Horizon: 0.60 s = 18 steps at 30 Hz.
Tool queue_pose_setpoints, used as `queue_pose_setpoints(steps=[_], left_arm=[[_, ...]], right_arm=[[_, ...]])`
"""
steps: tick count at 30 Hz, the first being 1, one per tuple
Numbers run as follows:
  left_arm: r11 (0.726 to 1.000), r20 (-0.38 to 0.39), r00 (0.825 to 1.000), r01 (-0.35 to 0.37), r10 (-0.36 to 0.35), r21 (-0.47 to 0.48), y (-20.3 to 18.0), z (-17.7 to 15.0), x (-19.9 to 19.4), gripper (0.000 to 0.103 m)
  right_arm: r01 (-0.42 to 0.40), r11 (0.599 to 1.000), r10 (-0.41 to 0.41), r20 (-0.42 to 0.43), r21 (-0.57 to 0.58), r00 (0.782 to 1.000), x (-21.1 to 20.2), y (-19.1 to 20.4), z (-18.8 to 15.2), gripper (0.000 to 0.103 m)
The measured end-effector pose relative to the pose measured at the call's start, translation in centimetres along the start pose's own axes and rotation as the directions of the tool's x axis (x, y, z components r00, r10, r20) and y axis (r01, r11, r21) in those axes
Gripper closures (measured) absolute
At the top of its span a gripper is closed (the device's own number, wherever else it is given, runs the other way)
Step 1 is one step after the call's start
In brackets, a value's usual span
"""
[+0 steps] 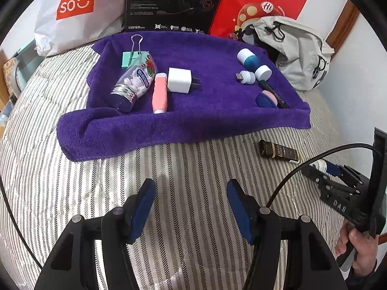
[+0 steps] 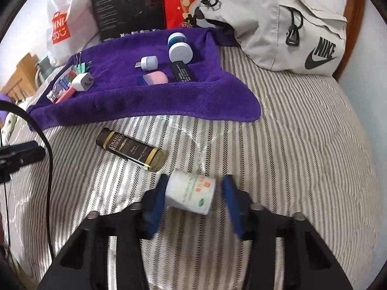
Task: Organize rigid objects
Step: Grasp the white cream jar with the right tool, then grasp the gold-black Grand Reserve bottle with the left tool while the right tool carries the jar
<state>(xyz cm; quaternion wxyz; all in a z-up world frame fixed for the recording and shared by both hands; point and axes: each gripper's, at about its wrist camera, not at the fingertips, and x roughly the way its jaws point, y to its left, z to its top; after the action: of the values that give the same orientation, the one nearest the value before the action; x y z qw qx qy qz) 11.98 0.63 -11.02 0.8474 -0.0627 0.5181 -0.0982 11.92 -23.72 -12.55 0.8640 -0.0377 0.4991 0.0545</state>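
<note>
A small white bottle (image 2: 191, 195) lies on its side on the striped bedcover between the fingers of my right gripper (image 2: 193, 193). The left pad touches it, while the right pad stands a small gap away, so the gripper is open. A dark brown bottle (image 2: 130, 148) lies just beyond, near the edge of the purple towel (image 2: 145, 106). The towel (image 1: 193, 120) holds a pill bottle (image 1: 135, 84), a pink tube (image 1: 159, 91), a white charger (image 1: 179, 80), a teal clip (image 1: 131, 58) and a blue-white jar (image 1: 251, 59). My left gripper (image 1: 191, 188) hovers open and empty above the bedcover.
A grey Nike bag (image 2: 278, 29) lies at the back right. A white Miniso bag (image 1: 72, 12), a black box (image 1: 169, 2) and a red bag (image 1: 256, 4) stand behind the towel. A black cable (image 1: 302, 166) arcs over the bed by the right gripper (image 1: 319, 165).
</note>
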Motion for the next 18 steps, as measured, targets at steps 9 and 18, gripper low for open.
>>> queue_pose_setpoints(steps=[9, 18], left_arm=[[0.997, 0.042, 0.998, 0.033, -0.036, 0.067, -2.4, 0.0, -0.5, 0.044], [0.999, -0.026, 0.999, 0.023, -0.021, 0.048, -7.5, 0.8, 2.2, 0.044]], right_arm=[[-0.06, 0.998, 0.06, -0.038, 0.006, 0.998, -0.5, -3.2, -0.5, 0.072], [-0.07, 0.997, 0.071, -0.051, 0.024, 0.996, -2.0, -8.3, -2.7, 0.072]])
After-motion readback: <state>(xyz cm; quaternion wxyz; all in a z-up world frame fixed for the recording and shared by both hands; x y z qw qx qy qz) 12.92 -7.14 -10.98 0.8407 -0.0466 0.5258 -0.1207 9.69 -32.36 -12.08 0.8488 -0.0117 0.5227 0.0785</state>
